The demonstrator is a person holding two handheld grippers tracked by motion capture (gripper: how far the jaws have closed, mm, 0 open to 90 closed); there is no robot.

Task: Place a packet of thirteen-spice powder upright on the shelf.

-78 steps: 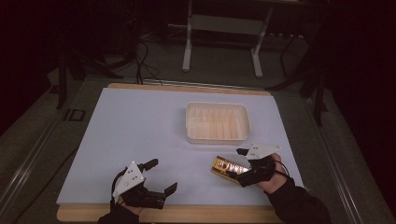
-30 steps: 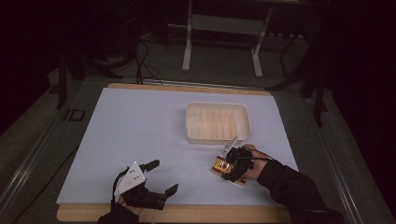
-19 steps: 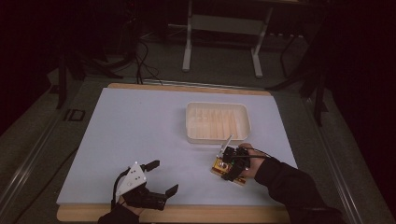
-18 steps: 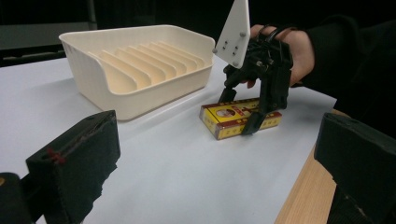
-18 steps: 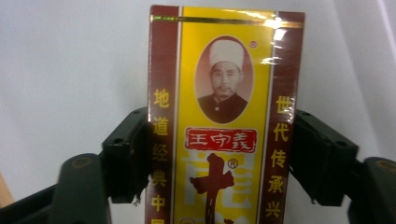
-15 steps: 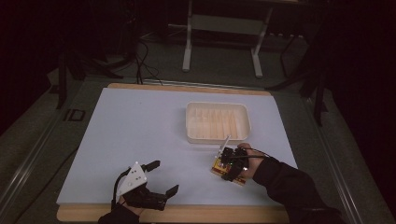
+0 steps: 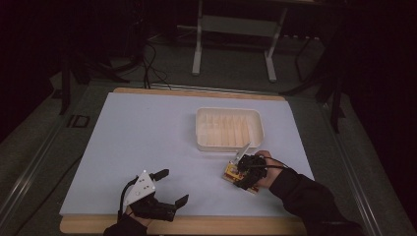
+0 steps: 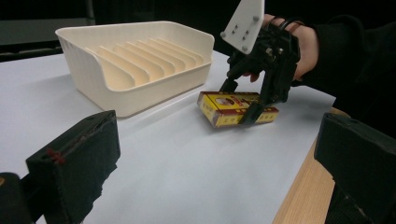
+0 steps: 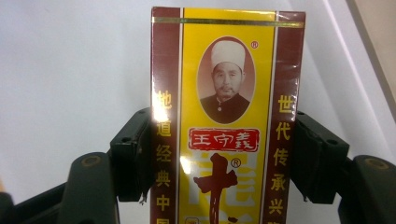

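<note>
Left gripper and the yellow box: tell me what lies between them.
Nothing but bare white table. In the left gripper view, the stretch from the left gripper to the yellow box holds no object.

Wooden table (image 7: 196, 227) with a white sheet (image 7: 147, 142) over most of it; a cream ribbed tray (image 7: 228, 129) and a yellow-maroon box (image 7: 233, 172) sit on that.

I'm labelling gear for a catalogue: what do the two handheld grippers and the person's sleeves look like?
Both grippers are black, with two blocky fingers each. The left gripper carries a pale three-cornered plate with small holes and a thin dark cable; the right gripper has the same plate and black cables looping over the hand. The right sleeve is dark.
</note>
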